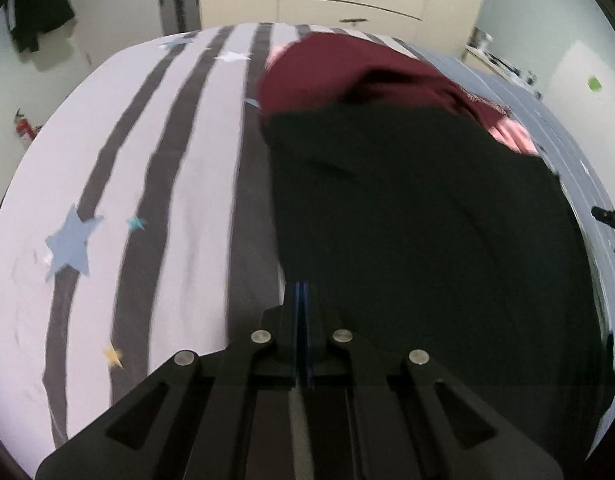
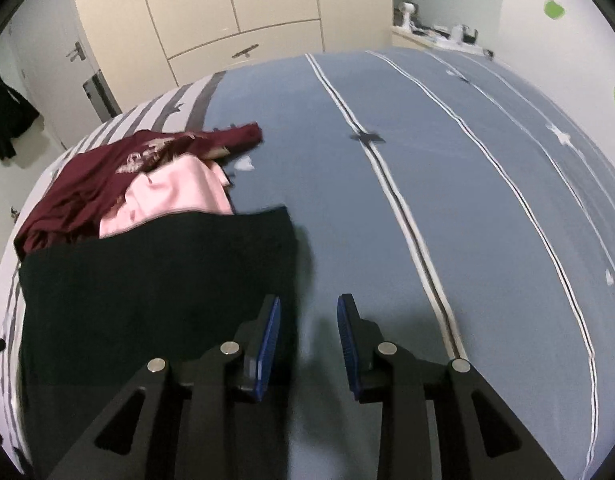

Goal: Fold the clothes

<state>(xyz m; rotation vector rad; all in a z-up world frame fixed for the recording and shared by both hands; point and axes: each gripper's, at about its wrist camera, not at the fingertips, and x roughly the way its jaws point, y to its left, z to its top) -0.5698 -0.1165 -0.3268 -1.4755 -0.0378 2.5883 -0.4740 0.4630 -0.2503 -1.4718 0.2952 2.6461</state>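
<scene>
On bed (image 2: 347,208), black garment (image 2: 147,288) beside parted jaws

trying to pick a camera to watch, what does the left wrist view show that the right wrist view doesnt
Only the left wrist view: the left gripper, fingers pressed together at the black garment's edge, the grey-and-white striped sheet with a blue star, and a red extinguisher.

Only the right wrist view: the right gripper, fingers apart with nothing between them, the blue bedding, and a cluttered shelf.

Both: the black garment, maroon shirt, pink garment and cream wardrobe.
</scene>
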